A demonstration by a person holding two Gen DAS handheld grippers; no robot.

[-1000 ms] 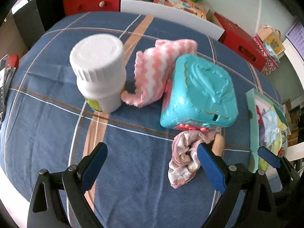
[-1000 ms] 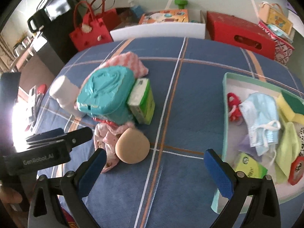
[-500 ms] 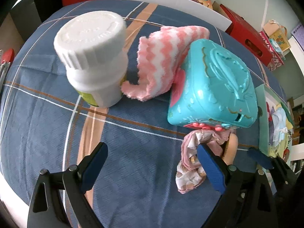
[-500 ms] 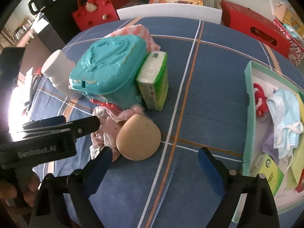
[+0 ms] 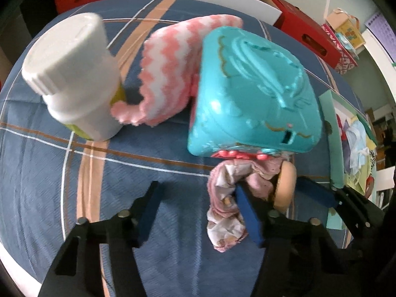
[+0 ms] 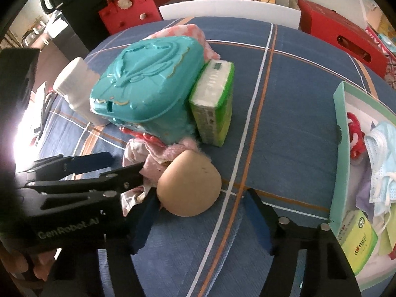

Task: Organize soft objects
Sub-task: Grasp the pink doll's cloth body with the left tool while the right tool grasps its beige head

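Right wrist: blue plaid tablecloth (image 6: 284, 113), red bags (image 6: 133, 7) behind.

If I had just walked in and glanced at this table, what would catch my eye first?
Probably the big glossy teal case in the middle of the blue plaid tablecloth, with a green tissue pack leaning on it. In front lies a tan round sponge between the closing right gripper jaws, beside a crumpled pink cloth. At the right edge, a teal tray holds masks.
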